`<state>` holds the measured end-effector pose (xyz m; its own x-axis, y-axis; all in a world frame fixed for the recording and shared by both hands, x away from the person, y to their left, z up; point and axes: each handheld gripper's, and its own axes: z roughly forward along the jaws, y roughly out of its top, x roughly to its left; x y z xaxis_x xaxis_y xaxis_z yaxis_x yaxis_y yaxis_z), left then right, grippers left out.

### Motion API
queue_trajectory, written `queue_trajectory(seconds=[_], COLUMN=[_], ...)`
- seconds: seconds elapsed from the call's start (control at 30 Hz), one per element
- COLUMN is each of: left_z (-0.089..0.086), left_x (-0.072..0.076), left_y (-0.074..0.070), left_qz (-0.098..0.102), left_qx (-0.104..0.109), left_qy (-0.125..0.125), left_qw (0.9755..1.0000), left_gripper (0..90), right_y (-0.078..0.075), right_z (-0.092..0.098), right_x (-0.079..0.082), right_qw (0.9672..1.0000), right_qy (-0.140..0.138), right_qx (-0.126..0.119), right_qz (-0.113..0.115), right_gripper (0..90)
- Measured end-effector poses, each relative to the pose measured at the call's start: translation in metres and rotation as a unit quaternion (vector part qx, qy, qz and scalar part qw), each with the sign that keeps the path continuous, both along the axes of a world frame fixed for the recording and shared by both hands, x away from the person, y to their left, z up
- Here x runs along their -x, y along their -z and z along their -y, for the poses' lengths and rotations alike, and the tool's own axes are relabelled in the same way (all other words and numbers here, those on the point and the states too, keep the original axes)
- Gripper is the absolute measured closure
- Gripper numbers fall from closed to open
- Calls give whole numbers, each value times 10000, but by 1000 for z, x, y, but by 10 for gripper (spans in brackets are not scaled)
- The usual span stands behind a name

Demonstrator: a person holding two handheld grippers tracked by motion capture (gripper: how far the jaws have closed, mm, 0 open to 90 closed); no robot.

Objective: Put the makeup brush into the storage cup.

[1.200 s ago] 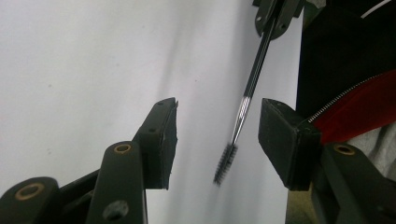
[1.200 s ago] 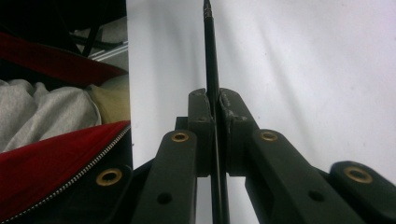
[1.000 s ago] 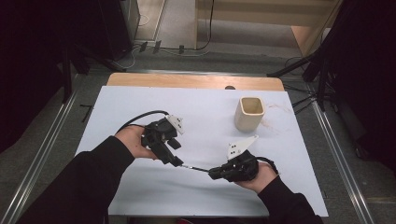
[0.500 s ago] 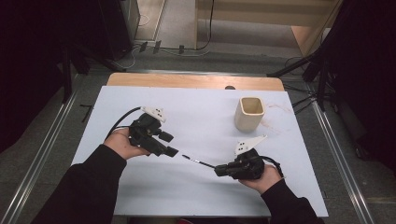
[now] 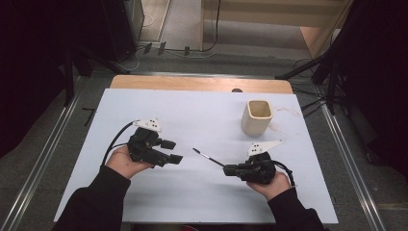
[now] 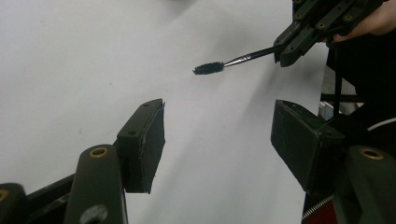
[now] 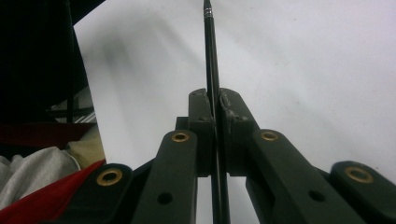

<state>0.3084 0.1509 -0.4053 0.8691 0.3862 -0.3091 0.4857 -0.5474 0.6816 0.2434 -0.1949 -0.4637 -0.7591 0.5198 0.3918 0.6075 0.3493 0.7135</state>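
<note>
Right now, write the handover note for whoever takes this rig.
Right gripper: shut on the thin black brush, handle clamped, bristle tip pointing toward the left gripper, just above the white table.
Left gripper: open, holding nothing, jaws facing the brush tip.
Beige cup: upright, far right, apart from both grippers.
Done: brush picked up.
Left: probably dropping it into the cup.

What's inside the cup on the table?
The cup looks empty near its top: just its pale inner walls show. Its bottom is hidden by the rim, so something small could be down there.
</note>
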Motion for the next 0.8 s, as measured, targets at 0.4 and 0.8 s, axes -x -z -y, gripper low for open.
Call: queue_trajectory(seconds=[0.4, 0.8], left_z=[5, 9], left_x=[20, 27], left_y=[17, 16], left_qz=[163, -46], left_qx=[389, 771], left_qy=[-437, -616], left_qw=[9982, 9951], left_gripper=[355, 355], right_y=[3, -1], right_z=[-4, -18], right_x=[4, 12], right_qw=[9999, 9940], right_qy=[126, 848], right_qx=[42, -689], right_qz=[62, 105], right_gripper=[858, 859])
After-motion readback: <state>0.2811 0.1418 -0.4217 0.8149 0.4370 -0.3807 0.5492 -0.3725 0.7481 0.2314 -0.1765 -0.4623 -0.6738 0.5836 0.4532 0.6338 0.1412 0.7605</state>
